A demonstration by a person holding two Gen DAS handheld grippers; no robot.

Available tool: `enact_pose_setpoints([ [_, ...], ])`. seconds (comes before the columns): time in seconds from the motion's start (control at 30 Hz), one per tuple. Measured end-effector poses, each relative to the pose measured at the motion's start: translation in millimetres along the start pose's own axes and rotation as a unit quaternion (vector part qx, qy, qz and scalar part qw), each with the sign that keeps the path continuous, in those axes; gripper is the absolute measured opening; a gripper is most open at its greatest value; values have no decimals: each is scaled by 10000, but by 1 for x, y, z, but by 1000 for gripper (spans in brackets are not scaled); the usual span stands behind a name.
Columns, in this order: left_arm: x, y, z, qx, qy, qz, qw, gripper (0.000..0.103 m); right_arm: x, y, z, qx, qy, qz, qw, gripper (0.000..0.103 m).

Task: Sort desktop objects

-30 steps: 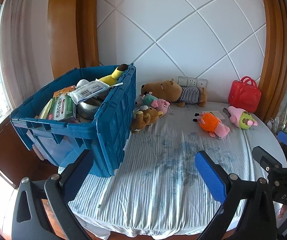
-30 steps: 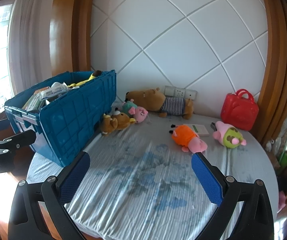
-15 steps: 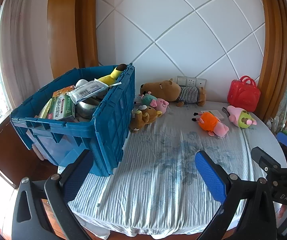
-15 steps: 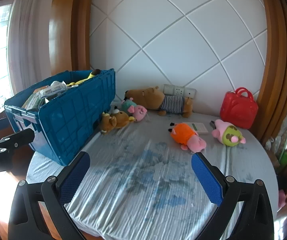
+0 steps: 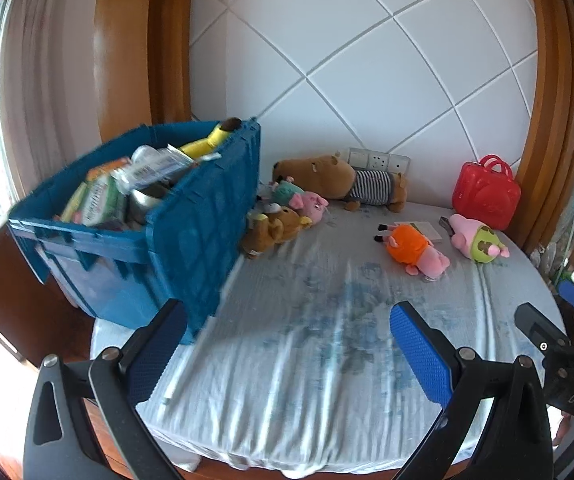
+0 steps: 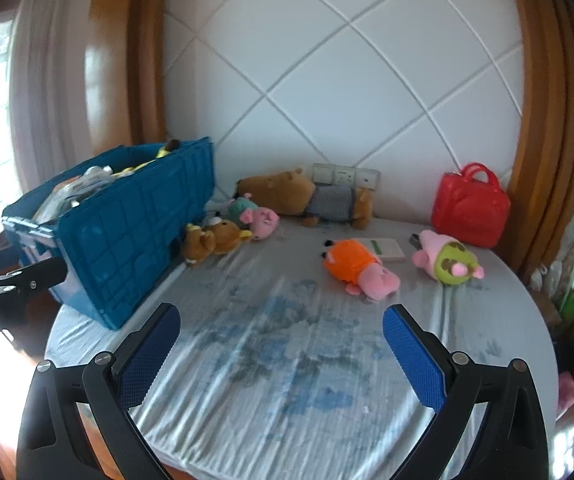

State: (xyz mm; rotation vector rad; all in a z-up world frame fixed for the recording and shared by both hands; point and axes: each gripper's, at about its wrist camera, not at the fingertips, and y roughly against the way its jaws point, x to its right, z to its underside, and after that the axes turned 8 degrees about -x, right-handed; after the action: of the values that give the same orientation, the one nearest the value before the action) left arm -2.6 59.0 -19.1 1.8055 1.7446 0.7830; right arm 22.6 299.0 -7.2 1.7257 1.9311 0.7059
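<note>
Toys lie scattered ahead of both our grippers on the cloth-covered table [image 6: 307,400], none yet picked up. Our right gripper [image 6: 281,352] hangs with its jaws spread wide and nothing between them, and our left gripper [image 5: 287,348] is likewise wide apart and empty.

Straight ahead of the right gripper, a little to its right, lies the orange toy [image 6: 357,266]; beyond it and further right is the green-and-pink toy [image 6: 447,258], with the red case [image 6: 469,212] against the wall behind. Ahead and to the left, the small bear [image 6: 215,240] and pink pig [image 6: 263,222] crowd against the side of the blue crate [image 6: 127,240], with the big brown plush [image 6: 307,200] behind them.

In the left view the crate [image 5: 191,232] stands just ahead-left, already heaped with boxes and packets.

We judge this to be the approach before a pick. The orange toy looks the easiest target: it lies apart from its neighbours. We would carry the right gripper forward, drop the jaws around its body, and close gently, since plush gives.
</note>
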Motion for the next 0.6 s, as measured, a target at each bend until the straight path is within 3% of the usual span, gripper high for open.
enact_pose_setpoints([
  [0.37, 93, -89, -2, -932, -663, 255, 9931, 103, 130, -66, 33, -807, -1113, 66, 9905, 103],
  [0.6, 146, -145, -43, -840, -815, 873, 9893, 103, 201, -88, 17, -934, -1515, 810, 9807, 103],
])
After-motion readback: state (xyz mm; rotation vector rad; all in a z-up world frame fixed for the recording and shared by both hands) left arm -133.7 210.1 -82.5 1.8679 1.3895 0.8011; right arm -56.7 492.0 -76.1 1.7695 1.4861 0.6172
